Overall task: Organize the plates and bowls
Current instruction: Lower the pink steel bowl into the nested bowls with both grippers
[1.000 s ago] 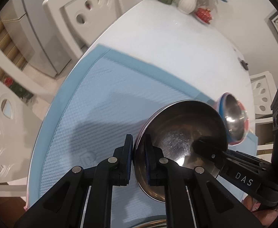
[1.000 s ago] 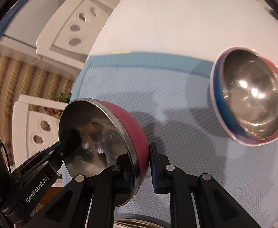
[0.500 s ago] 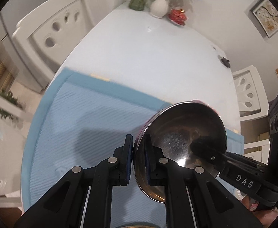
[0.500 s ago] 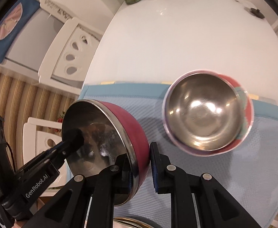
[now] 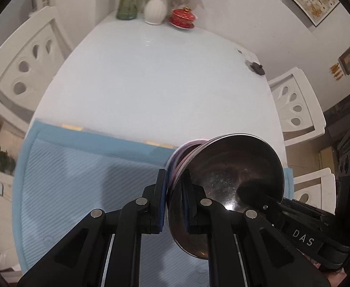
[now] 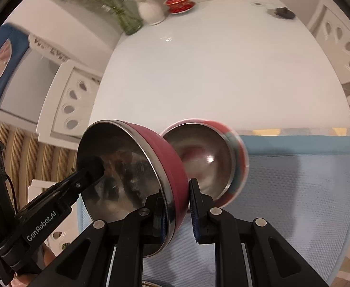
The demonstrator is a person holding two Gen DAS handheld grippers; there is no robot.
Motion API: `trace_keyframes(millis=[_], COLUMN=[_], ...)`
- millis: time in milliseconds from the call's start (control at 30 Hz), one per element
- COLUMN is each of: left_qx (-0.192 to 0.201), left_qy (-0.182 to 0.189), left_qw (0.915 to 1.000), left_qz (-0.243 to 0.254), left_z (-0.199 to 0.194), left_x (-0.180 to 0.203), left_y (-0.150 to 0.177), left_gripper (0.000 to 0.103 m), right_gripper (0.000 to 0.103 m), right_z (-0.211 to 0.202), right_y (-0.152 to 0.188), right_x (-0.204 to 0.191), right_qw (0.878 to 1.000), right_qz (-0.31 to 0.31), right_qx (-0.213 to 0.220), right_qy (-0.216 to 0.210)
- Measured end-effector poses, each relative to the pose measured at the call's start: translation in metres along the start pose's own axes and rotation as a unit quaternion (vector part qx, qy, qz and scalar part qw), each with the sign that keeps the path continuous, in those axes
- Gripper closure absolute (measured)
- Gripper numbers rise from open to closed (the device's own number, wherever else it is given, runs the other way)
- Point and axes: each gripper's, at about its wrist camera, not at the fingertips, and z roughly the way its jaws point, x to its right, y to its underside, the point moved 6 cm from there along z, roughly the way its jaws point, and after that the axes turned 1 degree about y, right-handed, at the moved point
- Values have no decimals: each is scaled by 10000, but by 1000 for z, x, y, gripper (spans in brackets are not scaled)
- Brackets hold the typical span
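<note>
Both grippers clamp one steel-lined red bowl point(image 6: 151, 167) by its rim and hold it tilted above the blue mat point(image 6: 306, 179). My right gripper point(image 6: 178, 208) pinches its near rim. My left gripper point(image 5: 173, 196) pinches the same bowl point(image 5: 227, 179) from the other side. A second steel bowl with a pink and blue outside point(image 6: 206, 157) sits just behind the red bowl, blurred; in the left wrist view only its edge point(image 5: 186, 148) shows behind the held bowl.
The white table point(image 5: 163, 83) carries a glass vase point(image 5: 127, 2), a white vase point(image 5: 154, 9), a red lidded cup point(image 5: 183, 18) and a small black object point(image 5: 257, 68) at its far end. White chairs point(image 5: 24, 71) stand on both sides.
Both grippers have tilted up and moved with the red bowl toward the pink and blue bowl, which now lies right behind it. The far end of the table has come into view.
</note>
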Motion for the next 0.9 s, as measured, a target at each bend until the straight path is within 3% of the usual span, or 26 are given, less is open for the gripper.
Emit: trace_keyframes(millis=[333, 533, 900], left_qx=[-233, -348, -482], left_qy=[-23, -95, -56], left_qw=[9997, 9993, 9988], left_qz=[62, 8, 77], left_z=[34, 48, 62], left_x=[19, 15, 11], left_y=[-5, -6, -6], left_gripper=[94, 94, 94], right_gripper=[87, 87, 86], right_z=[12, 34, 50], right_y=[-3, -3, -6], right_x=[40, 43, 43], right_qw=[9994, 9986, 9980], right_qz=[319, 388, 474], right_qx=[-115, -350, -413], right_qy=[1, -32, 34])
